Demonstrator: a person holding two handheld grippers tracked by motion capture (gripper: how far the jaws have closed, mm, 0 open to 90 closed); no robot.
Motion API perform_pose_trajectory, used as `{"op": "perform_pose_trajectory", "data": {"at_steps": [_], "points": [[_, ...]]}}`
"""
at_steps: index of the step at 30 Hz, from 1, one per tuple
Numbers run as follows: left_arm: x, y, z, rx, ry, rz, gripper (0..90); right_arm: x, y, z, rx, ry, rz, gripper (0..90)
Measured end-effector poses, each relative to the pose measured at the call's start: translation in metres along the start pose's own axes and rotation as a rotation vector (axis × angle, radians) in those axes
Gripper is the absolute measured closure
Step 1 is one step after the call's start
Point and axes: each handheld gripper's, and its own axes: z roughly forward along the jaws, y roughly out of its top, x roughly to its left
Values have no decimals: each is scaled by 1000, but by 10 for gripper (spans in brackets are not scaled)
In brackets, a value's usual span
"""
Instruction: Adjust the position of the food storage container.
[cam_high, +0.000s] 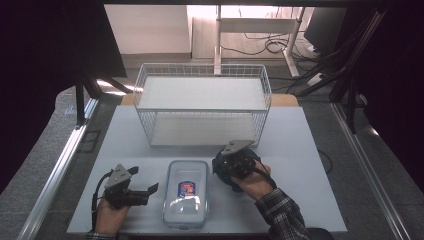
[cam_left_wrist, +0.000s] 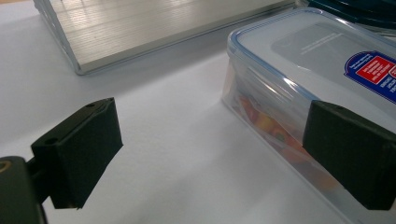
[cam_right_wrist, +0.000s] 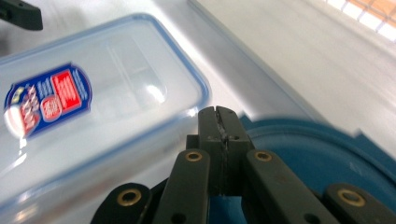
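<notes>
Clear plastic container (cam_high: 185, 192), rectangular with rounded corners, blue seal line under the lid rim, red-and-blue label on the lid. Left gripper view shows orange and red contents through its side wall; can't tell what they are. It sits at the near edge of the white table (cam_high: 300, 150), roughly mid-width, long side running front to back.

Wire basket (cam_high: 202, 102) with two flat shelves stands at the far edge of the table, apart from the container.

Left gripper (cam_high: 142, 187) is held low at the near-left part of the table, just left of the container, pointing toward it. Jaws are wide apart with nothing between them; in the left gripper view one pad lies in front of the container's side wall, contact not clear.

Right gripper (cam_right_wrist: 219, 122) is just right of the container's far end, hand (cam_high: 255, 181) wrapped around its body from the near side. Jaws are pressed together, nothing between them. In the right gripper view the tips hang above the gap between the container lid and a blue round lid-like object (cam_right_wrist: 322, 154), mostly hidden behind the gripper.
</notes>
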Motion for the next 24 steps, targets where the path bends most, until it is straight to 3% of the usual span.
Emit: {"op": "perform_pose_trajectory", "data": {"at_steps": [4, 9, 12, 24], "points": [[0, 0, 0, -1, 0, 0, 41, 4, 9, 10, 4, 0, -17, 890], [0, 0, 0, -2, -1, 0, 41, 3, 12, 27, 56, -34, 1, 891], [0, 0, 0, -2, 0, 0, 41, 2, 10, 29, 47, -23, 19, 891], [0, -1, -4, -11, 5, -4, 40, 5, 13, 31, 76, -62, -17, 896]]}}
